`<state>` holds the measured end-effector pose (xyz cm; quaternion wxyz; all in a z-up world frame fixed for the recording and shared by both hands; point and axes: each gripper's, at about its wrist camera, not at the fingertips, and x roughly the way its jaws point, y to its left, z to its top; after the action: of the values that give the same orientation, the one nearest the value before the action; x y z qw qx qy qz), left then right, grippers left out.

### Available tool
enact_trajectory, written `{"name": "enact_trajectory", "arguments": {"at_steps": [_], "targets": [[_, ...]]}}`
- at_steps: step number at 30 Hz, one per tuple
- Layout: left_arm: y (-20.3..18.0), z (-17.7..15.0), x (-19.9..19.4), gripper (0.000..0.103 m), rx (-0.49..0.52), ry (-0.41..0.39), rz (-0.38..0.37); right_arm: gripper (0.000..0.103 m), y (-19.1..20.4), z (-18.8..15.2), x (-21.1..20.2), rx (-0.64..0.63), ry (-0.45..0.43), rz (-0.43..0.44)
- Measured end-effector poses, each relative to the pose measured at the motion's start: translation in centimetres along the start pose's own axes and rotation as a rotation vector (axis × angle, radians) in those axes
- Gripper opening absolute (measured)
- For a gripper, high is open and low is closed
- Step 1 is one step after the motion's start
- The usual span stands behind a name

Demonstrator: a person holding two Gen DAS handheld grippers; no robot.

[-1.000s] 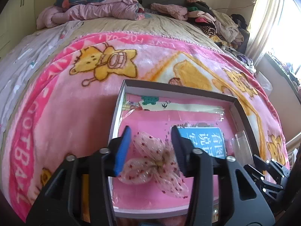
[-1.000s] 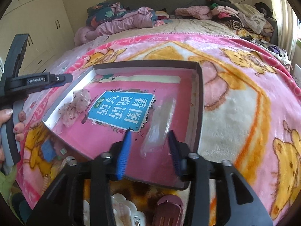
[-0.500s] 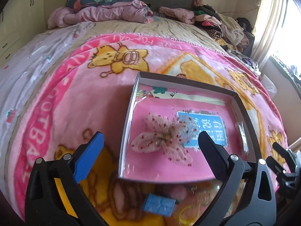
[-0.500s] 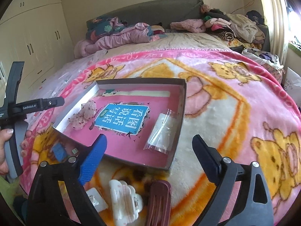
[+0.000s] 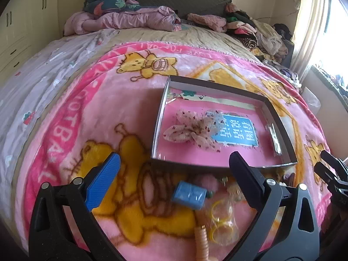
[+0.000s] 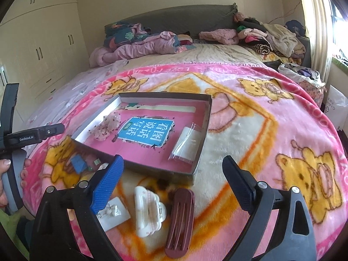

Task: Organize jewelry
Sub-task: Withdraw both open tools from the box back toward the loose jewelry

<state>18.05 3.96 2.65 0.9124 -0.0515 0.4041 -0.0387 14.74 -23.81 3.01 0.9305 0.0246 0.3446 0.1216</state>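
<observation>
Left wrist view: your left gripper point(image 5: 174, 169) is spread wide and empty above the blanket point(image 5: 71, 117), with the sheer bow point(image 5: 191, 129) lying in the box point(image 5: 159, 117). Your right gripper point(image 6: 173, 174) is also wide apart, holding nothing, and the clear packet point(image 6: 187, 143) rests by the box's right wall. Loose pieces wait in front: blue bead point(image 5: 188, 194), bag of rings point(image 5: 221, 224), white claw clip point(image 6: 149, 208), maroon clip point(image 6: 180, 219). Careful now: plush pile could snag a pad, and that slippery bag may slide away.
</observation>
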Motion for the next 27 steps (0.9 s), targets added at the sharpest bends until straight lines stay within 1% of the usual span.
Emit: {"name": "enact_trajectory", "arguments": {"at_steps": [14, 23, 27], "targets": [[0.2, -4.3, -2.2, 0.092, -0.011, 0.01, 0.007, 0.09, 2.2, -2.4, -1.8, -0.039, 0.027, 0.035], [0.2, -6.7, -3.2, 0.092, -0.005, 0.016, 0.015, 0.09, 3.6, -4.6, -1.9, -0.054, 0.077, 0.069], [0.2, -7.7, -3.7, 0.092, -0.005, 0.02, 0.002, 0.09, 4.2, -5.6, -1.9, -0.067, 0.101, 0.08]]}}
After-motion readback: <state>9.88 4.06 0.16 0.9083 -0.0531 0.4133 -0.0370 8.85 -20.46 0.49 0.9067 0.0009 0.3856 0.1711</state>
